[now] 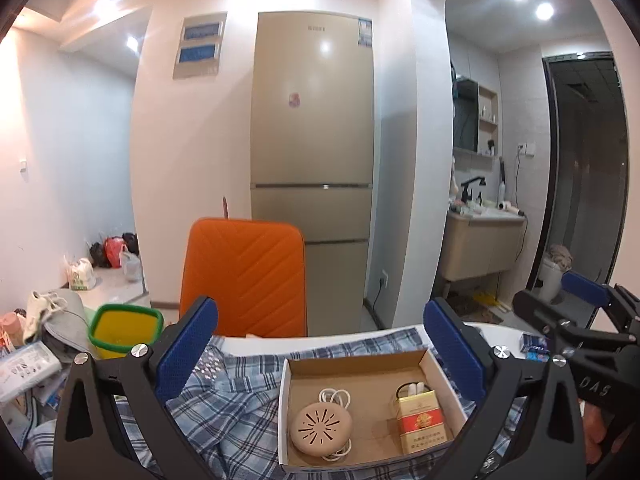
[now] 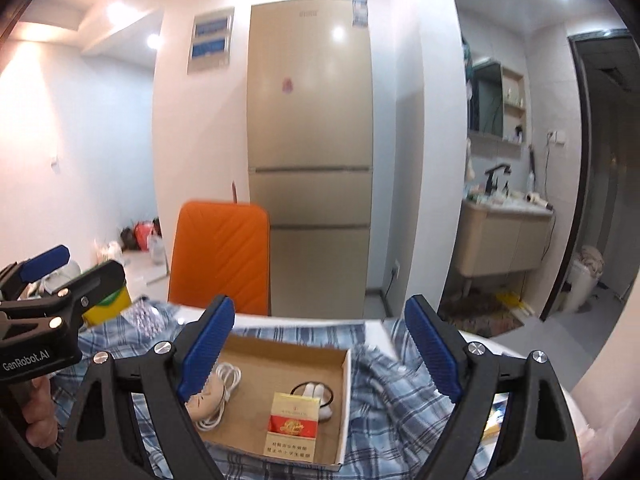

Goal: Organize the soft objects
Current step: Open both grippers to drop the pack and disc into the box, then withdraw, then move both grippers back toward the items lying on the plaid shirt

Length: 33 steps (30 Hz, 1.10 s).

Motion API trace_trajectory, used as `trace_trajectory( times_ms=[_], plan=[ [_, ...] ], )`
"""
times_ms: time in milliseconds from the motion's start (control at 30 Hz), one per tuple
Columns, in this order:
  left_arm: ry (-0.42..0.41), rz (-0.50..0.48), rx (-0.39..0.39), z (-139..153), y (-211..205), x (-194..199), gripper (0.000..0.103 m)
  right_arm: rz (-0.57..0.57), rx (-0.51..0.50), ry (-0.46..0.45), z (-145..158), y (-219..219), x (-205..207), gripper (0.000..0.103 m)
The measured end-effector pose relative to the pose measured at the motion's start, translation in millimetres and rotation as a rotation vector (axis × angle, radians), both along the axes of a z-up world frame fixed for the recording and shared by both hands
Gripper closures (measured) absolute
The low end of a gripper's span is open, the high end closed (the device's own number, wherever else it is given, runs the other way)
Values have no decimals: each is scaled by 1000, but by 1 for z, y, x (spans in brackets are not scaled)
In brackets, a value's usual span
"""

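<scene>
A blue plaid shirt (image 1: 224,412) lies crumpled on the white table; it also shows in the right wrist view (image 2: 400,396). On it sits an open cardboard box (image 1: 360,368) (image 2: 280,356) holding a round beige device with a white cable (image 1: 322,426), a red-and-gold cigarette pack (image 1: 420,420) (image 2: 292,424) and a black hair tie (image 2: 316,394). My left gripper (image 1: 320,348) is open and empty above the box. My right gripper (image 2: 320,344) is open and empty above the box too. Each gripper shows at the edge of the other's view.
An orange chair back (image 1: 244,276) stands behind the table, with a beige fridge (image 1: 312,140) beyond. A green-rimmed yellow bin (image 1: 124,330) and cluttered items (image 1: 36,344) sit at left. A washbasin cabinet (image 1: 480,248) is at right.
</scene>
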<state>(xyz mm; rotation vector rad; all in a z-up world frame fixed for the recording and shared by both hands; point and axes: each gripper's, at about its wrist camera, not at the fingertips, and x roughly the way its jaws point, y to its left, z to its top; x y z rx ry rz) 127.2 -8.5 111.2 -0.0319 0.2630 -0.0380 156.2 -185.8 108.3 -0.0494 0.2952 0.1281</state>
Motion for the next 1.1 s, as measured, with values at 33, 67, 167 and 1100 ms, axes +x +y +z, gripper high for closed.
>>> trace_trajectory(
  times_ms=[33,67,167,1100],
  plan=[
    [-8,-4,-6,3,1,-5,1,-3,5,-21,6,-1,-7,14],
    [-15,-8,-14,6,1,-9,1,-5,13,-39,11,-2,-13,14],
    [-52,-2,-29,13,3,-24,1,4,30,-79,21,-5,-32,13],
    [-65,17,-69,-53,9,-101,1,-5,-26,-127,-38,-4,-119,0]
  ],
)
